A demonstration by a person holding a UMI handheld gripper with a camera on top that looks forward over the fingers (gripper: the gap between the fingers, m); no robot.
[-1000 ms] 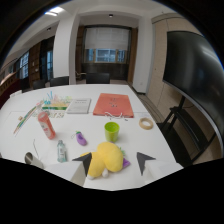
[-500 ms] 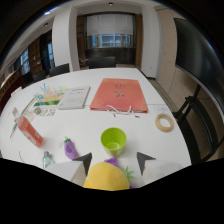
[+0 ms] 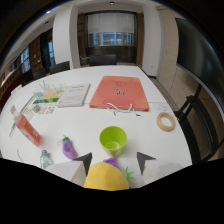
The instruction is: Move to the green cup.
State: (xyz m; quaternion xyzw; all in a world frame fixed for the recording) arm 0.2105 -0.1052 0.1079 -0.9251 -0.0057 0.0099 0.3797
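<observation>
Just ahead of the fingers, on the white desk (image 3: 150, 127): one bright green plastic cup (image 3: 113, 139), upright, mouth open, interior apparently empty. It stands slightly toward the left finger rather than dead centre.

Gripper (image 3: 114, 162): two dark fingers, apart, tips flanking a yellow rounded soft toy with green and purple trim (image 3: 107, 176). The toy lies between them; whether either finger presses on it cannot be told.

Beside the cup, to its left: small purple aubergine-shaped toy (image 3: 67, 147). Further left: small clear bottle (image 3: 45, 159), and an orange-red rectangular packet (image 3: 28, 129).

Beyond the cup: flat salmon-red paper bag with white cord handles (image 3: 120, 92); grey booklet (image 3: 74, 95); a clutter of coloured stationery (image 3: 46, 95).

To the right, well apart: tan roll of tape (image 3: 166, 121).

Handling note: you are nearly there. Ease forward slowly and nudge your line a little left so the cup sits midway between the tips. Keep your height steady; the yellow toy is close to the cup's base and could knock it over. Stop short of contact, since the task asks only for an approach.
</observation>
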